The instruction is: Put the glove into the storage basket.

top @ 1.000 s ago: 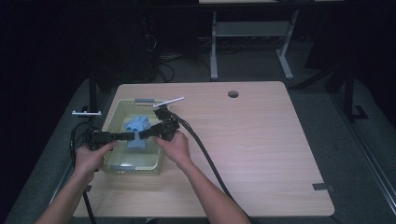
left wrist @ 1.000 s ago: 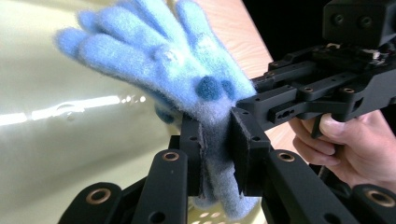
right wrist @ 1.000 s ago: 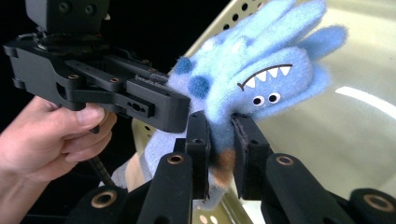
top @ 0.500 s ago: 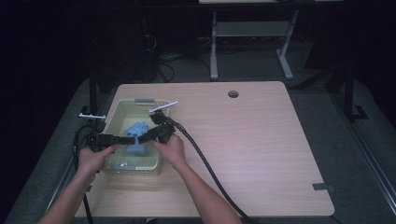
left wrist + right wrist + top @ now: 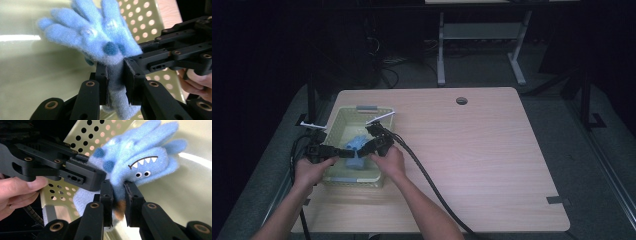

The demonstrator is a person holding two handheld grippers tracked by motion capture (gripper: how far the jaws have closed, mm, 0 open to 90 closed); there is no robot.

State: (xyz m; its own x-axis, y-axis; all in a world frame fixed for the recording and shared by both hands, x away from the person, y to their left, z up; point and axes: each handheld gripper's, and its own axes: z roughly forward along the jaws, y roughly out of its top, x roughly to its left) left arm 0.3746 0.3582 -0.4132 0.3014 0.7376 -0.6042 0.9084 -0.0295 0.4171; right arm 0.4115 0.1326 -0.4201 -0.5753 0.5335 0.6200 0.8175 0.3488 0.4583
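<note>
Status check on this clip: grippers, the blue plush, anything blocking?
Left gripper shut on blue plush glove. Right gripper shut on it too. Glove held over the pale perforated basket. Nothing in the way.

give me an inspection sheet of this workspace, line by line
surface: light wooden table with a round hole near its far edge; a strip of grey tape near the right corner.
job's things: fuzzy blue monster glove, held over the pale green perforated basket at the table's left.
clutter: nothing seen beyond the basket.
grippers: left claw shut on the glove's cuff; right claw shut on the glove lower down; both over the basket.
cables: thick black cable trails from the right claw to the near edge; another hangs off the left side.
surroundings: dark room, grey floor, a white frame beyond the table.
</note>
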